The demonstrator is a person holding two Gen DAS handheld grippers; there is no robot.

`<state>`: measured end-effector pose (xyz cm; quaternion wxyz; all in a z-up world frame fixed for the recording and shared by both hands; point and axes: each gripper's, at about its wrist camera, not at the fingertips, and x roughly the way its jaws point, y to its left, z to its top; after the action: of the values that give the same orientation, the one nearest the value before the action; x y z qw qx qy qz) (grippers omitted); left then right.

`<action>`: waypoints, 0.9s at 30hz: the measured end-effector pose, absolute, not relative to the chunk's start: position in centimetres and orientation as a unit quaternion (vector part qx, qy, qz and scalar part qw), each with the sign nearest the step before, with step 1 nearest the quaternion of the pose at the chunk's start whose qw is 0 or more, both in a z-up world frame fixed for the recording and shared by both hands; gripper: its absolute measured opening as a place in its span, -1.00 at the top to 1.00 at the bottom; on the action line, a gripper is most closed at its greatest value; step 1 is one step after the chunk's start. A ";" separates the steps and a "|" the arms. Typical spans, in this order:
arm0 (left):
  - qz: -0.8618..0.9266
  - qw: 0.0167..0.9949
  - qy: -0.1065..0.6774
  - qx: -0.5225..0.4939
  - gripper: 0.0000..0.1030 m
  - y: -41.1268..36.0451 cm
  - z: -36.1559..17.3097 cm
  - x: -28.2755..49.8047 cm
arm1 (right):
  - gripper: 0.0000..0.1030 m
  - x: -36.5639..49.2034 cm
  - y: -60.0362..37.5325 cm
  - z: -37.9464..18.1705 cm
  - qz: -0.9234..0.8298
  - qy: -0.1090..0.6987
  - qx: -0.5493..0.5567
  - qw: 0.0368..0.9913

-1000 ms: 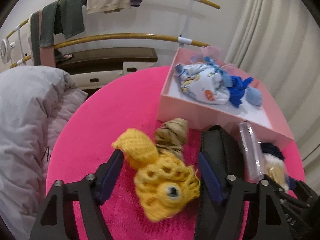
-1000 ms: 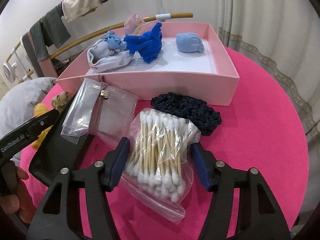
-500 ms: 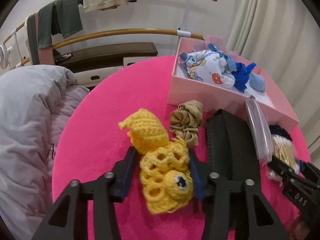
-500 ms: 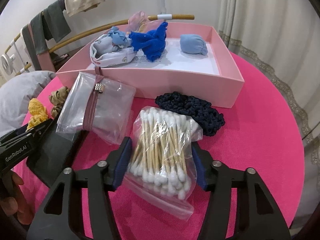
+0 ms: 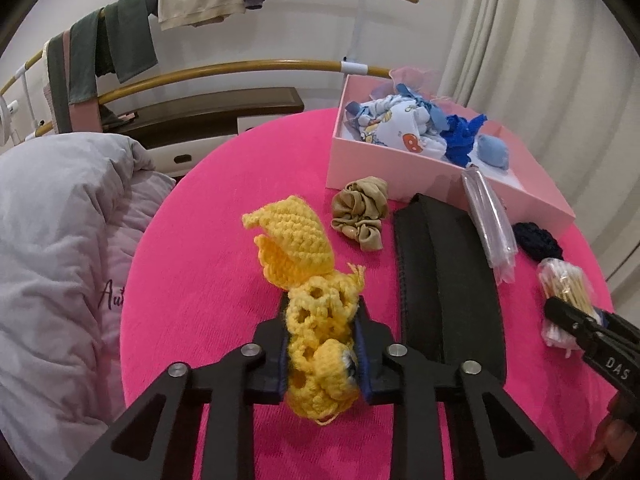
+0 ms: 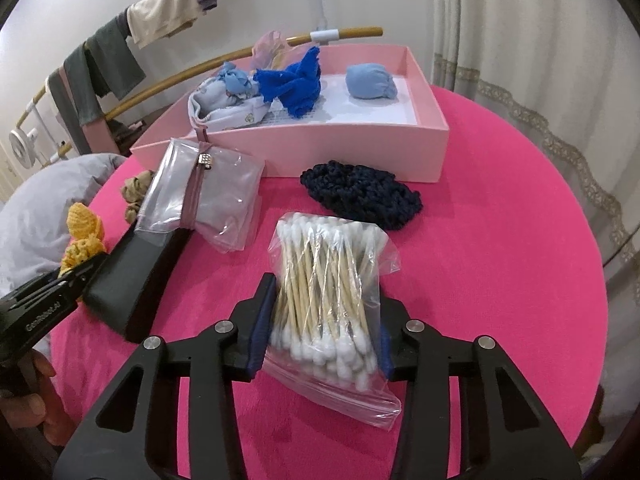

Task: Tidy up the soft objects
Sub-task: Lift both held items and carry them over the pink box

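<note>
My left gripper (image 5: 322,344) is shut on a yellow crocheted toy (image 5: 316,320), squeezing its body over the pink round table (image 5: 208,272). The toy also shows at the left in the right wrist view (image 6: 82,240). My right gripper (image 6: 320,328) is shut on a clear bag of cotton swabs (image 6: 324,288) lying on the table. A pink box (image 6: 312,148) at the back holds a patterned cloth bundle (image 6: 228,108), a blue cloth (image 6: 296,84) and a light blue ball (image 6: 372,86).
A tan scrunchie (image 5: 360,208), a black pouch (image 5: 444,280), a clear zip bag (image 6: 208,200) and a navy crocheted piece (image 6: 360,192) lie on the table. A grey duvet (image 5: 52,260) lies left. A rail with hanging clothes (image 5: 132,36) stands behind; curtains (image 5: 540,40) hang right.
Both grippers closed: the left on the yellow toy, the right on the swab bag. The left view pulled back a little.
</note>
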<state>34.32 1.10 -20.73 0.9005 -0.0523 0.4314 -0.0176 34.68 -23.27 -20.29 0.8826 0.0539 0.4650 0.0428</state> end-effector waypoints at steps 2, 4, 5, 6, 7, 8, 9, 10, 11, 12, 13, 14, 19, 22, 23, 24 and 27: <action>-0.018 0.900 0.431 -0.055 0.65 1.1 -20.4 33.9 | 0.23 34.2 -23.5 -19.8 0.043 0.461 0.058 0.885; -0.019 0.901 0.429 -0.055 0.66 1.2 -20.1 33.4 | 0.23 34.0 -23.6 -19.3 0.046 0.456 0.064 0.887; -0.019 0.902 0.428 -0.056 0.66 1.1 -19.9 33.2 | 0.23 33.9 -23.6 -19.1 0.045 0.454 0.063 0.888; -0.020 0.902 0.427 -0.057 0.66 1.1 -19.7 33.0 | 0.23 33.8 -23.5 -18.9 0.046 0.452 0.063 0.889; -0.019 0.903 0.425 -0.056 0.66 1.0 -19.4 32.7 | 0.23 33.7 -23.4 -18.6 0.049 0.450 0.065 0.889; -0.019 0.905 0.422 -0.054 0.66 1.0 -19.1 32.5 | 0.23 33.7 -23.3 -18.5 0.051 0.448 0.065 0.890; -0.019 0.905 0.421 -0.053 0.66 0.9 -18.9 32.3 | 0.23 33.6 -23.2 -18.3 0.052 0.447 0.064 0.891; -0.019 0.907 0.418 -0.052 0.66 0.8 -18.6 32.0 | 0.23 33.5 -23.1 -18.2 0.055 0.445 0.064 0.891; -0.017 0.908 0.416 -0.049 0.66 0.7 -18.3 31.8 | 0.23 33.4 -22.9 -18.0 0.057 0.444 0.063 0.892; -0.016 0.909 0.414 -0.046 0.66 0.5 -18.0 31.6 | 0.23 33.2 -22.8 -17.8 0.059 0.442 0.063 0.893; -0.016 0.910 0.412 -0.043 0.66 0.4 -17.7 31.3 | 0.23 33.1 -22.7 -17.6 0.060 0.440 0.063 0.894; -0.017 0.911 0.411 -0.042 0.66 0.3 -17.5 31.1 | 0.23 33.0 -22.6 -17.4 0.063 0.438 0.064 0.894; -0.019 0.915 0.401 -0.032 0.66 -0.4 -16.0 30.3 | 0.23 32.3 -22.2 -16.2 0.069 0.427 0.064 0.899; -0.021 0.919 0.392 -0.025 0.66 -0.7 -15.0 29.7 | 0.23 31.9 -22.1 -15.4 0.072 0.419 0.065 0.903; -0.022 0.921 0.389 -0.022 0.66 -0.8 -14.6 29.5 | 0.23 31.8 -22.1 -15.2 0.073 0.417 0.065 0.904; -0.023 0.922 0.386 -0.020 0.66 -1.0 -14.3 29.2 | 0.23 31.6 -22.1 -14.9 0.074 0.414 0.065 0.905; -0.026 0.926 0.376 -0.015 0.65 -1.4 -13.4 28.7 | 0.23 31.1 -22.1 -14.1 0.078 0.407 0.068 0.908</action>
<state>28.67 -1.41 -13.35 0.9261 -0.0145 0.3762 -0.0260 31.12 -22.08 -14.07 0.9076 0.0676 0.4068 0.0785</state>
